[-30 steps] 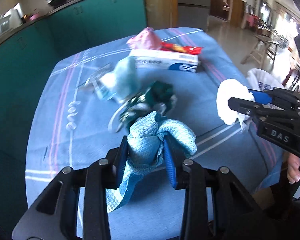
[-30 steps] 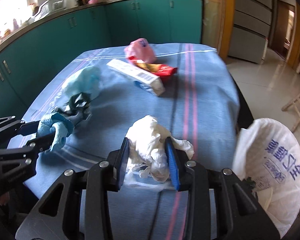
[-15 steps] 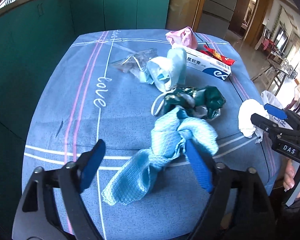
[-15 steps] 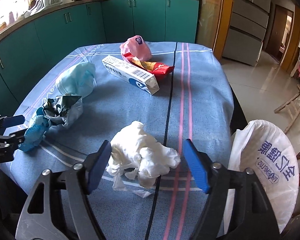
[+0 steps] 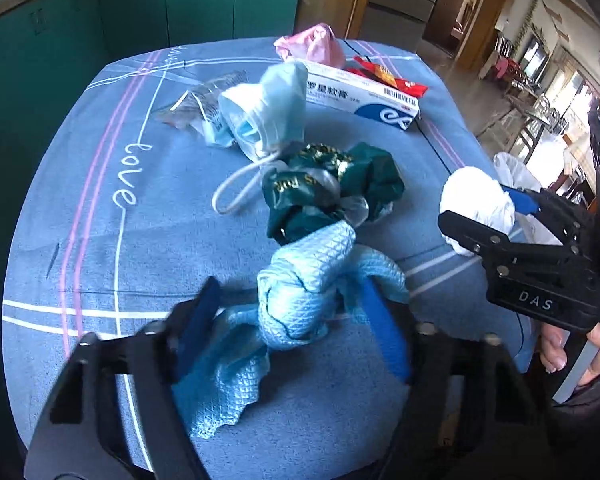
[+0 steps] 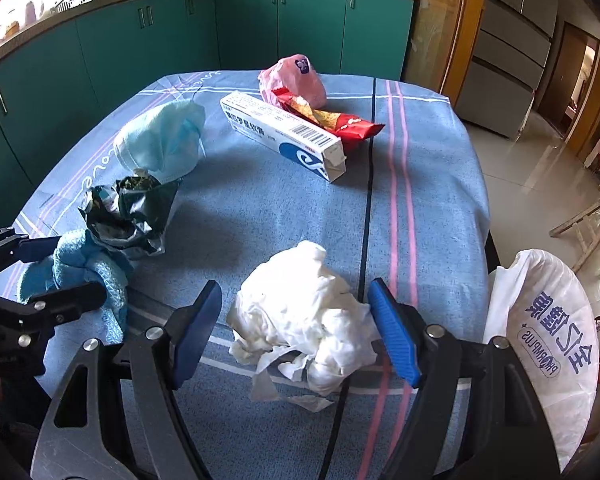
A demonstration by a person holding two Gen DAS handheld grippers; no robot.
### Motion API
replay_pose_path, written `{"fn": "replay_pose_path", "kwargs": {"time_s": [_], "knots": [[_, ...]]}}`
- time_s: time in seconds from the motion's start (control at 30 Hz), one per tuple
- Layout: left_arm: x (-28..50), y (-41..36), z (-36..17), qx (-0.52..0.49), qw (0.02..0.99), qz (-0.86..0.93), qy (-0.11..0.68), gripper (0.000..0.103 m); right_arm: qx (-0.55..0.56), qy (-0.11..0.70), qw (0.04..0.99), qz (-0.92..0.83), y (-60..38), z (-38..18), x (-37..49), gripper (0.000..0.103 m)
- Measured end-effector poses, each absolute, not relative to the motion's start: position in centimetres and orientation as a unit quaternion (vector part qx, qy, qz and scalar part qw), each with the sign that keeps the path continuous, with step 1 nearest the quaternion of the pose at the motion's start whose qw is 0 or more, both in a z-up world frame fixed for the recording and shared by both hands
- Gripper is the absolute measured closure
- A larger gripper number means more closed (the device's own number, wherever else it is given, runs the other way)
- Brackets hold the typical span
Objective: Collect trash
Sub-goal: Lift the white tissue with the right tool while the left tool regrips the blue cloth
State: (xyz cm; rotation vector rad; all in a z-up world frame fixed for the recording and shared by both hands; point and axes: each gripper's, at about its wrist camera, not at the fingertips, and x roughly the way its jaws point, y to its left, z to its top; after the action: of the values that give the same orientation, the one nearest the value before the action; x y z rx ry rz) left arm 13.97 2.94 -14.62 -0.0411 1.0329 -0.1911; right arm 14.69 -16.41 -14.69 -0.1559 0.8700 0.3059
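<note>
Now the left tool (image 5: 292,324) has just been closing around the blue cloth (image 5: 312,280) near the counter's (image 6: 260,216) front edge, though its pads sit apart from it. Beside it, the right tool (image 6: 296,328) stands wide apart around the white tissue (image 6: 304,320) without squeezing. Past the right edge hangs a white bag (image 6: 548,344), and bare blue cloth lies open in the middle.
</note>
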Motion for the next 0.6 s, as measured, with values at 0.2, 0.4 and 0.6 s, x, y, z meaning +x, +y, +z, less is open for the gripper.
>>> {"fn": "replay_pose_path", "kwargs": {"time_s": [0.2,0.4,0.6], "knots": [[13.4,2.9,-14.1,-0.010,0.868,-0.093,0.488,0.068,-0.069,0.421,0.889,0.168,-16.5,-14.9,14.5,0.060],[12.1,3.1,-11.5,-0.008,0.885,-0.094,0.455,0.068,-0.059,0.391,0.904,0.163,-18.3,-12.4,13.5,0.061],[10.9,2.5,-7.9,-0.004,0.907,-0.102,0.408,0.068,-0.029,0.346,0.932,0.104,-23.5,-8.8,12.5,0.061]]}}
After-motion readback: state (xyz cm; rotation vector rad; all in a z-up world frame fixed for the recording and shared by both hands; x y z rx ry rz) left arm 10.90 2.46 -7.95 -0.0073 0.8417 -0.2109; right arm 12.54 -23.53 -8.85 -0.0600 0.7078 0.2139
